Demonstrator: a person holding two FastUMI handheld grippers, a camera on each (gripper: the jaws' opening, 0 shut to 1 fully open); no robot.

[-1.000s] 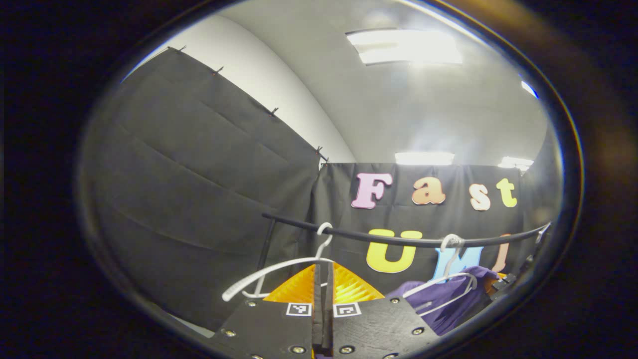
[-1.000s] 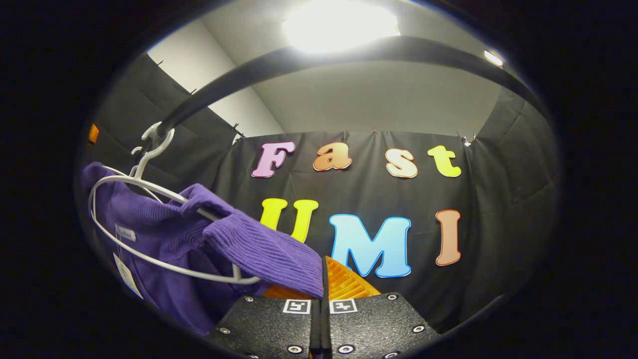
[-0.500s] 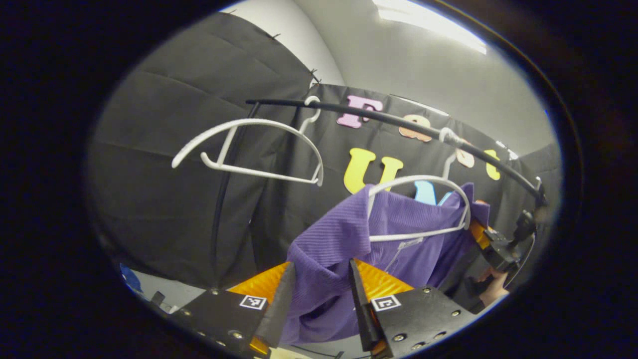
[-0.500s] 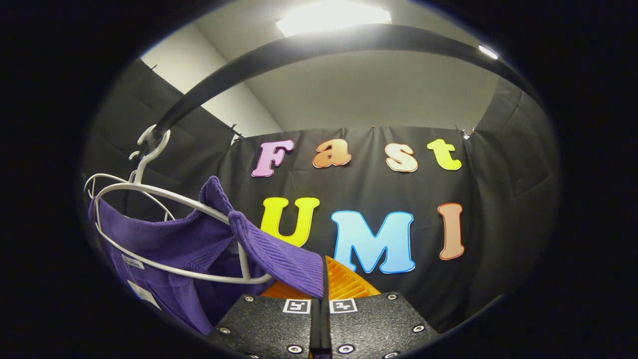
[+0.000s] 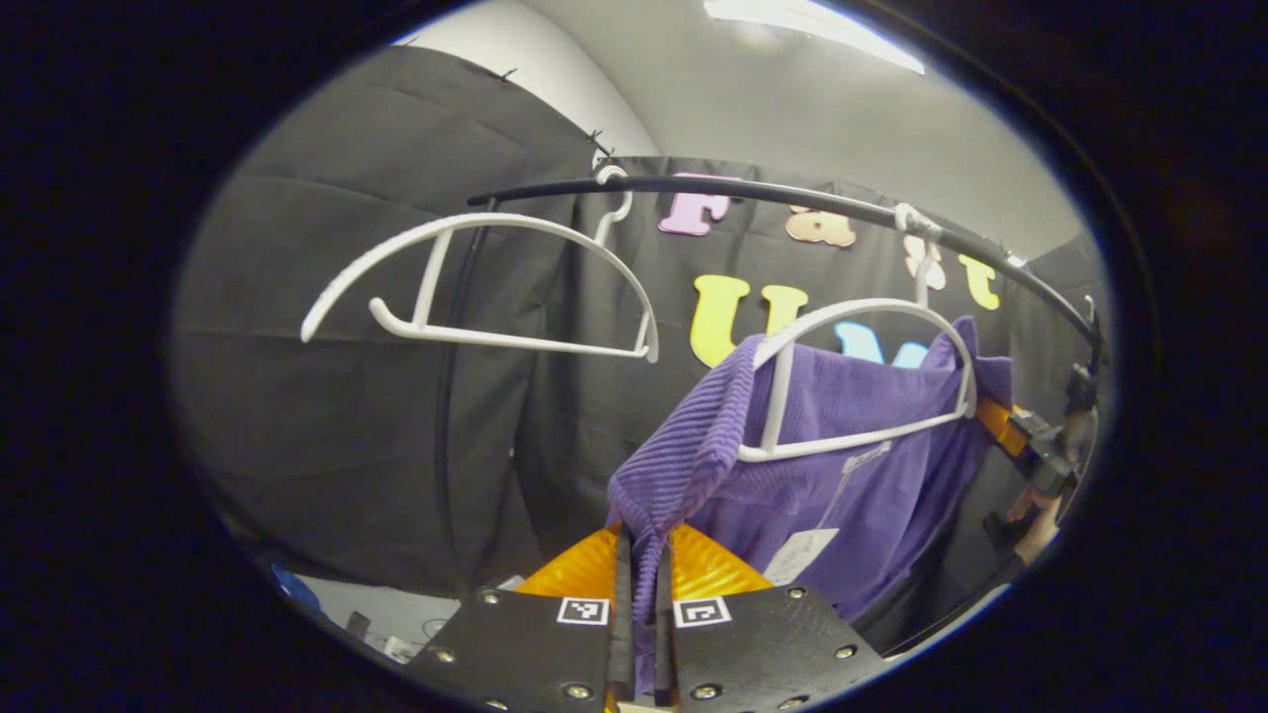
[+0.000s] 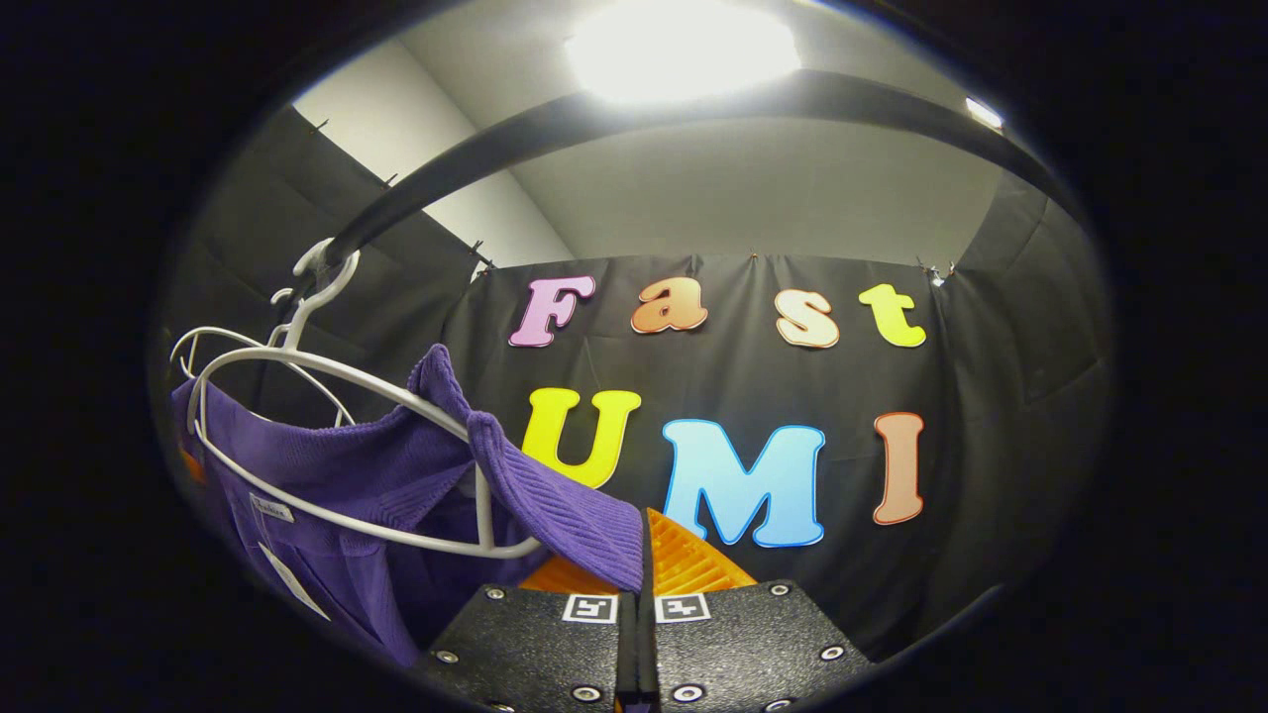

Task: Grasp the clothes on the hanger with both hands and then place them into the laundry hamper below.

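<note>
- Left gripper [image 5: 642, 579]: jaws drawn together, a fold of the purple sweater [image 5: 842, 436] pinched between the two orange fingers [image 5: 580, 574]. The cloth runs up from the pinch in a ribbed strip toward the hanger's near end.
- Right gripper [image 6: 642, 560]: jaws nearly closed, the opposite shoulder of the sweater [image 6: 396, 475] clamped between them; the ribbed edge drapes over the left orange finger [image 6: 560, 579].
- Sweater hangs on a white hanger [image 5: 862, 381], both shoulders pulled off its ends and down toward the grippers. A white tag [image 5: 797, 555] dangles from the collar inside the garment.
- In the right gripper view the same hanger [image 6: 337, 446] loops through the sweater's neck, its hook over the rail [image 6: 555, 129].
- Black rail [image 5: 792, 198] crosses the left gripper view; the hanger's hook sits on it toward the right.
- A second white hanger [image 5: 475, 287], bare, hangs on the same rail, apart from the sweater's hanger.
- Far off at the right edge of the left gripper view, the other gripper [image 5: 1035, 446] with a hand [image 5: 1030, 520] below it, at the sweater's far side.
</note>
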